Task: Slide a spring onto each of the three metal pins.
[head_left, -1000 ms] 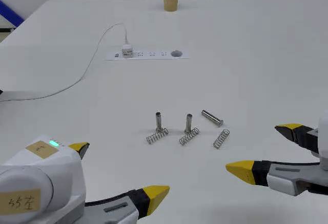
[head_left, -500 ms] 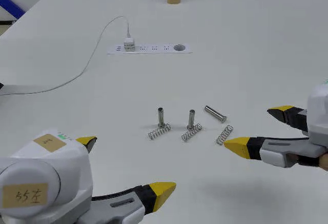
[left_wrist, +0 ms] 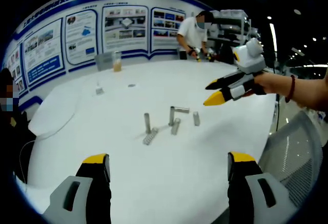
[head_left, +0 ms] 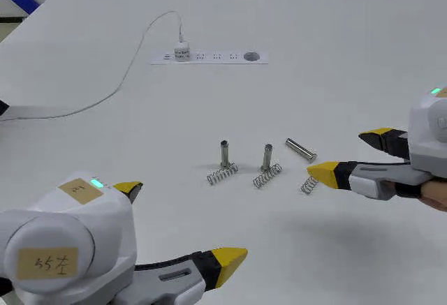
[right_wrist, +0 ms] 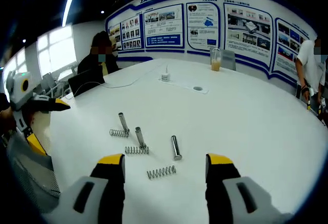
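Right tool (head_left: 339, 154) open and empty, poised just beside the loose spring (head_left: 308, 184) — flat on the bench (head_left: 349, 54), long axis running jaw to jaw, fallen pin (head_left: 301, 150) just beyond. Left tool (head_left: 183, 222) open too, well farther off.

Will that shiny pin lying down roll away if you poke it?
Probably. The lying pin is a smooth round cylinder on its side on the flat table, so a sideways nudge would likely roll it. It looks like solid metal, so probably stiff and heavy for its size. Its shiny surface might slip in the right tool.
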`<state>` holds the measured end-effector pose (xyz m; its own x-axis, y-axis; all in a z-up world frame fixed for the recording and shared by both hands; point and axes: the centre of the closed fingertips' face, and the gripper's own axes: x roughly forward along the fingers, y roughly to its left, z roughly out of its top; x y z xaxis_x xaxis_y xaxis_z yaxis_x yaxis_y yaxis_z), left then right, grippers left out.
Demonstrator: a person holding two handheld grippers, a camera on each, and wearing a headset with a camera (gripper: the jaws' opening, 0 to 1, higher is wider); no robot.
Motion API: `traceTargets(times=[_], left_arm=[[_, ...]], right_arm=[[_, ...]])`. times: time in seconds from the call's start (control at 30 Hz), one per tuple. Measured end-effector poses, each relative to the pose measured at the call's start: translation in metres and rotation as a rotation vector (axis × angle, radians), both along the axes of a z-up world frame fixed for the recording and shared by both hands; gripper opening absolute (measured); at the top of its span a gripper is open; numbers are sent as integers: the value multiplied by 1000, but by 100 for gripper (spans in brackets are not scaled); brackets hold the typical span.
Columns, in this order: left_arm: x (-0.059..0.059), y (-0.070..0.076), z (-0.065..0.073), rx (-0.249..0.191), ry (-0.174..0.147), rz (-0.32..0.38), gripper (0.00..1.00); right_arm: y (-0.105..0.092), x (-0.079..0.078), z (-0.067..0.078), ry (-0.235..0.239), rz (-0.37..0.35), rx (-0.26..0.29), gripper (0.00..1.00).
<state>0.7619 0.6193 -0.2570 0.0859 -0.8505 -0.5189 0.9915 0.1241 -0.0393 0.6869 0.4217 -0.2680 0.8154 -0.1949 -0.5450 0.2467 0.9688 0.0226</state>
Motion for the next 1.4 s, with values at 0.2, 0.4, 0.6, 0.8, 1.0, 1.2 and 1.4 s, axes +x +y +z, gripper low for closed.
traceTargets(times=[0.2,0.4,0.6,0.8,1.0,1.2,1.4], left_arm=[[1,-3,-2,3,0,-1,97],[0,-6,-4,3,0,-6,96],[-1,-7,-6,1,1,-14,96],[0,-8,-7,-4,4,-11,95],[2,-8,-8,-3,5,-11,95],[2,-8,-10,1,5,-10,95],[3,-8,-14,16,-1,-9,95]], right_arm=[[-8,11,-5,8,10,-1,64],[-11,24,-11,12,31,4,61],[-14,37,-17,11,38,15,57],[-19,51,-23,0,38,34,49],[-24,61,-32,1,35,61,41],[-28,70,-42,12,45,76,34],[-30,76,-54,29,45,95,31]])
